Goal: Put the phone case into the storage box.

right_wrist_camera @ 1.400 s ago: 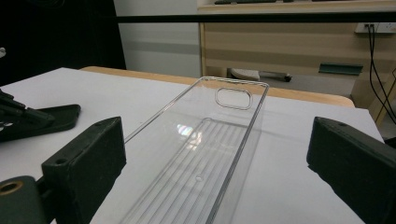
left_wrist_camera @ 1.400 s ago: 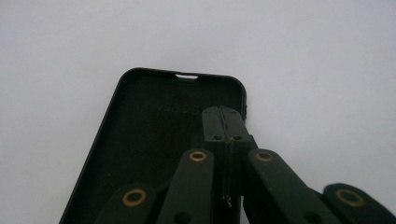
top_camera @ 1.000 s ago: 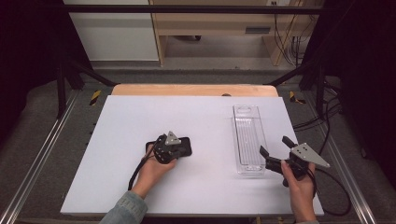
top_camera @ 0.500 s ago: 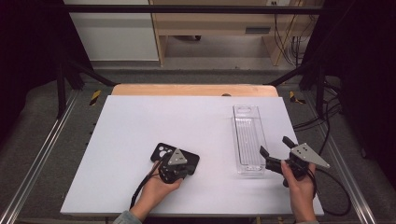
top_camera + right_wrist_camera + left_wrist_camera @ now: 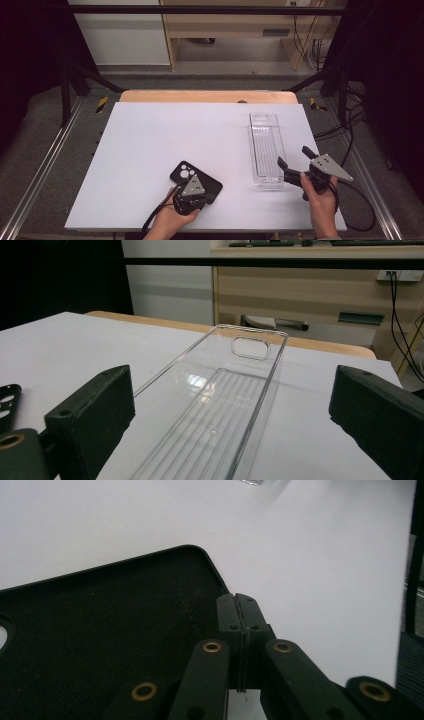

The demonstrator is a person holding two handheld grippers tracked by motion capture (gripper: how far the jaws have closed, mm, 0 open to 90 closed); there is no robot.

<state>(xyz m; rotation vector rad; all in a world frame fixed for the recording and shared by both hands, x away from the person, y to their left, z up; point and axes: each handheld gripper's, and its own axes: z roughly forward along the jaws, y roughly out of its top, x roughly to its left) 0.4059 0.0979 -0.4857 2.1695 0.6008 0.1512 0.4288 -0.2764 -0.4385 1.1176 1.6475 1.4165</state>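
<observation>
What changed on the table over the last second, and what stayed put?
The left claw, jaws shut, slid toward the person's edge and rightward, and the black phone case came along with it, turning a little; whether it is pinched or just dragged is unclear. The right claw stayed open at the near end of the clear tray, which did not move.

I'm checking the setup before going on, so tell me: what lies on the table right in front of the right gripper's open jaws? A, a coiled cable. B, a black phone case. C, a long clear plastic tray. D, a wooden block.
C: in the right gripper view a long clear plastic tray stretches away between the spread jaws, and the high view shows the right gripper at its near end, with the black phone case off by the left gripper.
</observation>
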